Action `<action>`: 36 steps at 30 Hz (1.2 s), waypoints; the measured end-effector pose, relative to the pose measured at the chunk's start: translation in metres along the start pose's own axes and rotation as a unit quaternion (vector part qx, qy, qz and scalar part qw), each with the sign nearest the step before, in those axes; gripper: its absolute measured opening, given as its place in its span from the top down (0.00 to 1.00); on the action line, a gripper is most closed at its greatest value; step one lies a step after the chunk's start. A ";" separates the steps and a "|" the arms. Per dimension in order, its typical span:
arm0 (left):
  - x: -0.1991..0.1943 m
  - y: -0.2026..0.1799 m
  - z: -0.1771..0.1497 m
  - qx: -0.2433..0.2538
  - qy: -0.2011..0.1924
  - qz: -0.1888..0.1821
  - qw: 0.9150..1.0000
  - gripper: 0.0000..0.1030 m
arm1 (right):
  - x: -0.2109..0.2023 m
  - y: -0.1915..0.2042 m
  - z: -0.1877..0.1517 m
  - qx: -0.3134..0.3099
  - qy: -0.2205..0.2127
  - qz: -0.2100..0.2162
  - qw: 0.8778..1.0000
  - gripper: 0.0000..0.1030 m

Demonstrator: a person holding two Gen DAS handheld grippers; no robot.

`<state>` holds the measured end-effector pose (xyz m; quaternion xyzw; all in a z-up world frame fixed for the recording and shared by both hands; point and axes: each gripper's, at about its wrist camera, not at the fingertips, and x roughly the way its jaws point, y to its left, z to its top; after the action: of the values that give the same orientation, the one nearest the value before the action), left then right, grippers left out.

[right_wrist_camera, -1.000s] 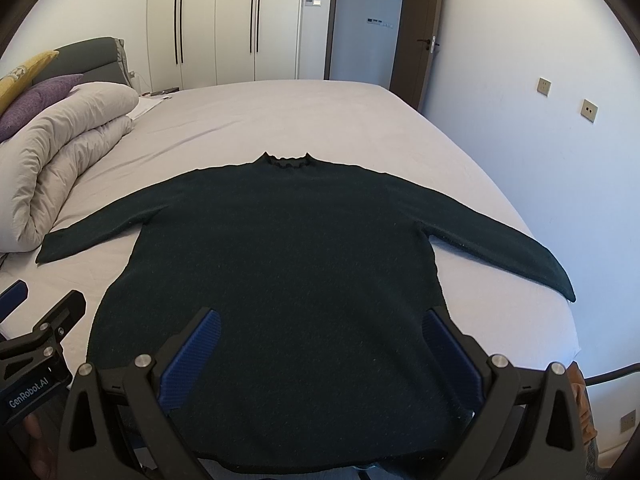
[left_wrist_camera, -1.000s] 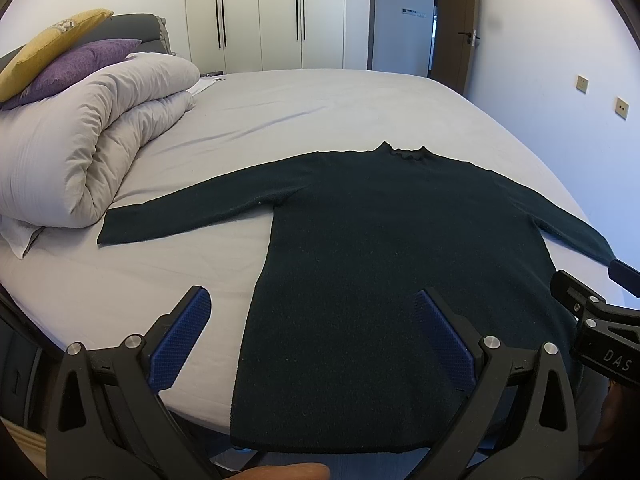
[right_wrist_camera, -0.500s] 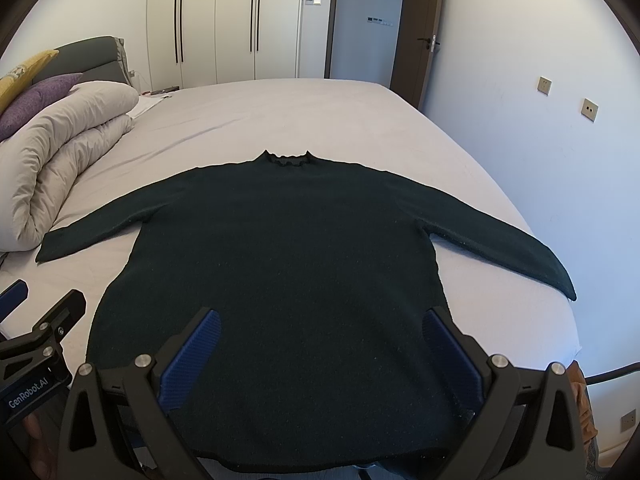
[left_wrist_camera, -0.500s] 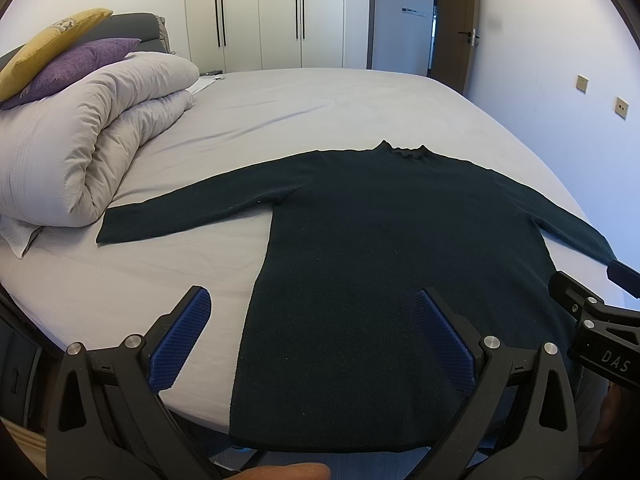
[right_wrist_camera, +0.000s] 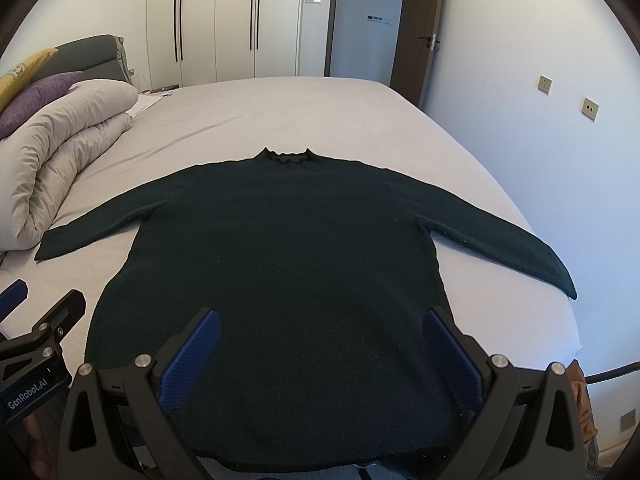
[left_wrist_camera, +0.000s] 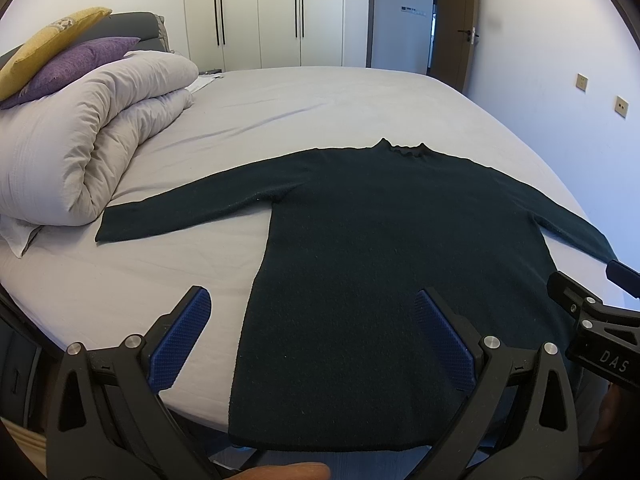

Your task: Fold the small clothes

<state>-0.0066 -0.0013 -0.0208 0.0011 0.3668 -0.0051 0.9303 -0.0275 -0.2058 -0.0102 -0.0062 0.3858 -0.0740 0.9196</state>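
As we hold both tools low over the near edge of the bed [left_wrist_camera: 328, 96], the left gripper [left_wrist_camera: 310, 344] has its jaws spread wide and empty, one blue pad over bare sheet and the other over the hem area of the dark sweater [left_wrist_camera: 384, 248]. Our right gripper [right_wrist_camera: 320, 354] is likewise released, both pads hovering above the lower body of the garment, gripping nothing. The sweater lies flat and face up on the grey sheet, hem at the bed's near edge, sleeves stretched out to either side, collar pointing away. Beyond its left sleeve sits a rolled pale duvet [left_wrist_camera: 80, 140], with a purple cushion [left_wrist_camera: 76, 64] and a yellow cushion [left_wrist_camera: 48, 44] stacked on top. White wardrobe doors [right_wrist_camera: 224, 20] stand farthest back.
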 end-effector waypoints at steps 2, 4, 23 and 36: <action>0.000 0.000 0.000 0.000 0.001 0.001 1.000 0.00 | 0.000 0.000 0.001 0.001 0.001 0.000 1.000 0.00; 0.000 0.000 0.000 0.000 0.001 0.001 1.000 0.00 | 0.000 -0.001 0.001 0.001 0.001 0.000 1.000 0.00; 0.001 -0.001 -0.001 0.000 0.002 -0.001 1.000 0.00 | 0.003 -0.001 0.001 0.000 0.002 0.001 1.000 0.00; 0.033 0.041 -0.005 -0.063 0.032 -0.018 0.997 0.00 | 0.013 -0.001 -0.002 -0.003 0.007 0.009 1.000 0.00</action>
<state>0.0149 0.0399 -0.0472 -0.0641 0.3962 0.0010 0.9159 -0.0200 -0.2090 -0.0212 -0.0048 0.3922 -0.0650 0.9176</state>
